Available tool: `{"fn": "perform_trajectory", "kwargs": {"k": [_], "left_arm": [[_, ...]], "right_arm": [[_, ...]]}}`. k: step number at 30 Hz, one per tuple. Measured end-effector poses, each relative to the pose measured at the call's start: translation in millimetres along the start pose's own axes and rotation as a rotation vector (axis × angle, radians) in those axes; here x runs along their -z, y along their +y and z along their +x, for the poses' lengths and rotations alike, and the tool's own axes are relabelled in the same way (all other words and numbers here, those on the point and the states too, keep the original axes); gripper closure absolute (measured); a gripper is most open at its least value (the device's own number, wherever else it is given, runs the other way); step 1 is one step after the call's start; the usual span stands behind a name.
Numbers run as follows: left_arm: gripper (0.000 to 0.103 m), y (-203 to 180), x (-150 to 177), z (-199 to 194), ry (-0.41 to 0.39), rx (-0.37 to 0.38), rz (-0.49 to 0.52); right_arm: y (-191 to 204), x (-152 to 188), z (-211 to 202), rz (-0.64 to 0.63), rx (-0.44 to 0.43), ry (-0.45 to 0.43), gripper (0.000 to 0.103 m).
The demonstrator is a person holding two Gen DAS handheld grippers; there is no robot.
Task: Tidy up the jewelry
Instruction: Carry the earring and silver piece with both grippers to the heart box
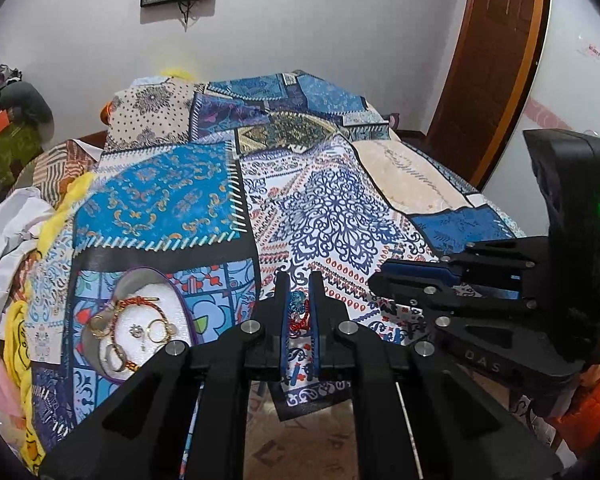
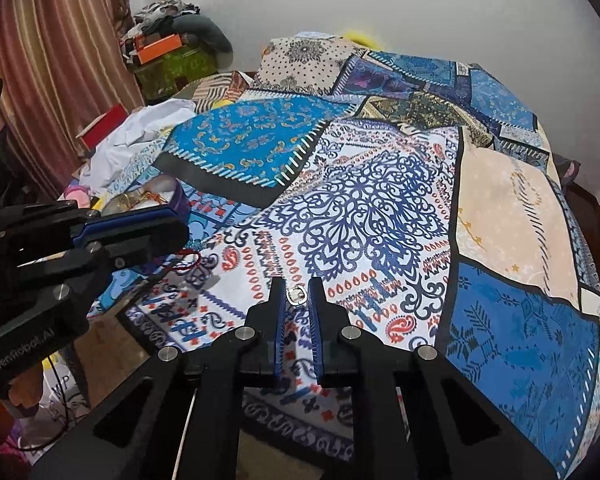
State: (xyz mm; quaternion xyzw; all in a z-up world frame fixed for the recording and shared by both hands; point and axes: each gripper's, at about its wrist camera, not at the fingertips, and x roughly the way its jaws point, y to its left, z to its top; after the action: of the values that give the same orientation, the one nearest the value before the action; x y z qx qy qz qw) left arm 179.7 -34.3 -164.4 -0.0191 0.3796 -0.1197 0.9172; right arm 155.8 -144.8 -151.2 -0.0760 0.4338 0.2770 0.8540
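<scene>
My left gripper (image 1: 299,280) is shut on a red cord bracelet with a blue charm (image 1: 298,312), held just above the patchwork bedspread (image 1: 340,216). The bracelet also shows in the right wrist view (image 2: 190,261), hanging under the left gripper (image 2: 172,232). My right gripper (image 2: 297,286) is shut on a small silver square-faced ring (image 2: 296,295) near the bed's front edge; it shows at the right of the left wrist view (image 1: 380,276). A purple-rimmed jewelry box (image 1: 140,320) with white foam holds gold rings, hoop earrings and a red cord, to the left of the left gripper.
Crumpled white and yellow cloth (image 1: 16,232) lies at the bed's left. A heap of clothes and an orange box (image 2: 160,46) stand by the curtain. A wooden door (image 1: 496,60) is at the right. The floor (image 1: 312,440) shows below the bed edge.
</scene>
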Motion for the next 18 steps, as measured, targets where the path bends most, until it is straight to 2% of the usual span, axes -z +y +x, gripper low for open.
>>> {"fn": "perform_trajectory", "kwargs": {"k": [12, 18], "left_arm": [[0.096, 15, -5, -44, -0.088, -0.028, -0.028], [0.096, 27, -5, -63, -0.129, -0.042, -0.043]], "right_arm": [[26, -21, -47, -0.011, -0.005, -0.124, 0.093], [46, -32, -57, -0.017, -0.022, -0.172, 0.093]]}}
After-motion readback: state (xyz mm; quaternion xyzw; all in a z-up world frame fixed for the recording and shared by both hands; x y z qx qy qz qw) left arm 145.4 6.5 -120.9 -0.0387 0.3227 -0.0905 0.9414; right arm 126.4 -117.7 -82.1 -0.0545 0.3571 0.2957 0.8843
